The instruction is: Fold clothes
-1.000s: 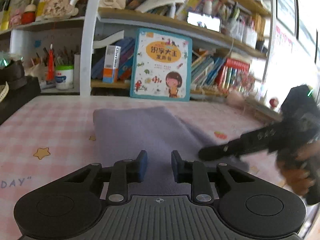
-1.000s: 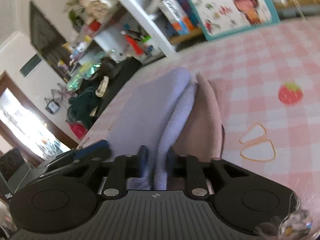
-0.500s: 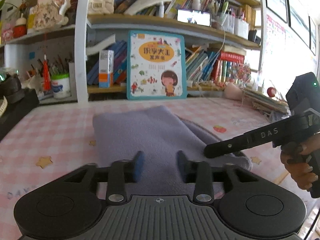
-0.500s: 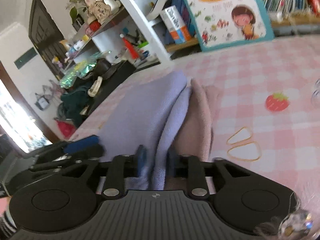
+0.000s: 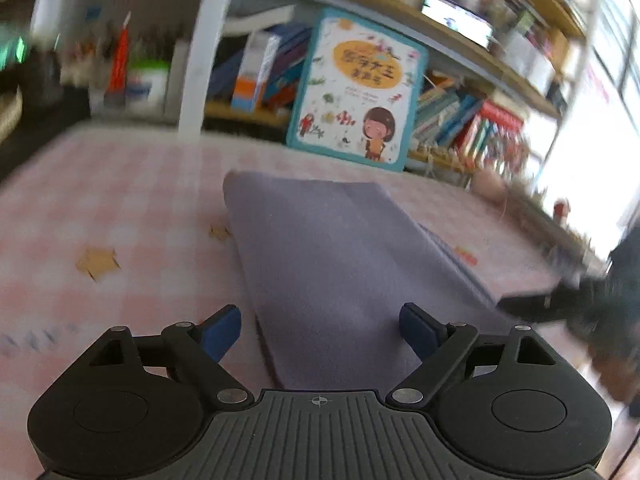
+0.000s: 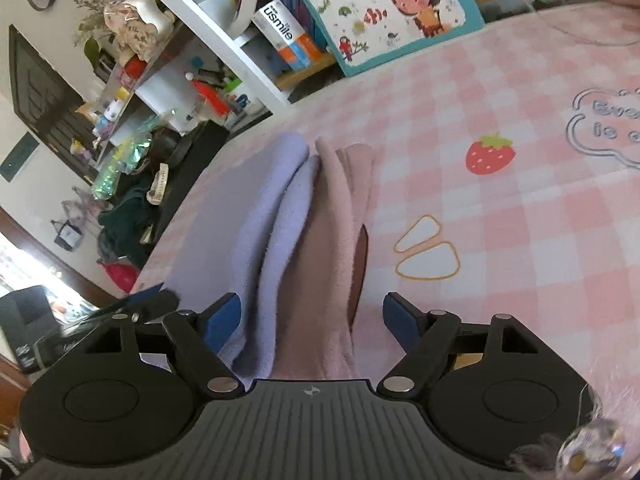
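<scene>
A folded lilac-grey garment (image 5: 332, 256) lies flat on the pink checked tablecloth (image 5: 120, 208). My left gripper (image 5: 320, 326) is open, its blue pads spread over the garment's near edge, holding nothing. In the right wrist view the same garment (image 6: 272, 216) shows stacked lilac and dusty-pink layers seen edge-on. My right gripper (image 6: 312, 316) is open, jaws wide on either side of the folded edge, not clamping it. The right gripper also shows in the left wrist view (image 5: 560, 304) as a blurred dark shape at the garment's right edge.
A children's picture book (image 5: 360, 92) leans against the bookshelf (image 5: 460, 40) at the back of the table. A pen cup (image 5: 144, 84) stands at the back left. A strawberry print (image 6: 490, 154) marks the cloth on the right. Clutter (image 6: 132, 184) sits beyond the table's left edge.
Both grippers have opened wide and let go of the garment. The left view has tilted and blurred with motion. The garment now lies flat on the table.
</scene>
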Demonstrator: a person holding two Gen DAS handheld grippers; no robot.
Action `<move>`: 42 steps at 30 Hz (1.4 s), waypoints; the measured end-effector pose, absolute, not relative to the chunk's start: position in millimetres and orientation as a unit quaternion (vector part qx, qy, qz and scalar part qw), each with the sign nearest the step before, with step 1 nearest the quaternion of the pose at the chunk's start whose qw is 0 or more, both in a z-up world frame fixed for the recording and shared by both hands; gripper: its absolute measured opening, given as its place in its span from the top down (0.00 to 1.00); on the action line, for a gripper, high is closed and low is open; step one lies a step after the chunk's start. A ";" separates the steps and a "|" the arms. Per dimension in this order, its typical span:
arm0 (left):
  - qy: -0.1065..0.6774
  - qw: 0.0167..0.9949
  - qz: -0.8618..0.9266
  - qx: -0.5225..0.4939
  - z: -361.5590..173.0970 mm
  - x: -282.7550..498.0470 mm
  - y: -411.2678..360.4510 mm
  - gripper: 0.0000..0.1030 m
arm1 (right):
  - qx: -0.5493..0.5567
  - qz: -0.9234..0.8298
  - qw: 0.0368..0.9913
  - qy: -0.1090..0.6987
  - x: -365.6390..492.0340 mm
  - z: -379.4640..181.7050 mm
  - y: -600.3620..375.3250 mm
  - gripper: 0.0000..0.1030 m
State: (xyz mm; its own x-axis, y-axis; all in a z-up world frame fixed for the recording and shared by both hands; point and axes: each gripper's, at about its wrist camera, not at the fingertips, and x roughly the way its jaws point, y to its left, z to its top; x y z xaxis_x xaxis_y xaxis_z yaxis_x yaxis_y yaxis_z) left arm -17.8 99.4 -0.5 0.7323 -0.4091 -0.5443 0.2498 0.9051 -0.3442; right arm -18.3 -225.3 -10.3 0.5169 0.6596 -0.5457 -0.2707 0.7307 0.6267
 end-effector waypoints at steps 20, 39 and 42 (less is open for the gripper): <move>0.327 0.911 -0.214 -0.134 3.0 -42.2 61.2 0.43 | 0.133 0.289 0.879 0.355 -65.6 9.3 -219.4 0.72; 0.345 0.893 -0.247 -0.152 -9.1 -50.0 59.7 0.31 | 0.263 0.276 0.826 0.415 -70.5 -13.6 -256.7 0.48; 0.347 0.891 -0.247 -0.159 -12.4 -48.4 60.0 0.29 | 0.266 0.281 0.824 0.415 -67.8 -14.3 -255.8 0.48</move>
State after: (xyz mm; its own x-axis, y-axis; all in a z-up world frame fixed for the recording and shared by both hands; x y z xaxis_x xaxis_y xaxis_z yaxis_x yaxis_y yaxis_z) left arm -48.5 60.0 -12.4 0.6375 -0.5499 -0.5397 0.3294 0.8277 -0.4543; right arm -67.8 -255.8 -14.3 0.4986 0.6831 -0.5336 -0.2422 0.7008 0.6709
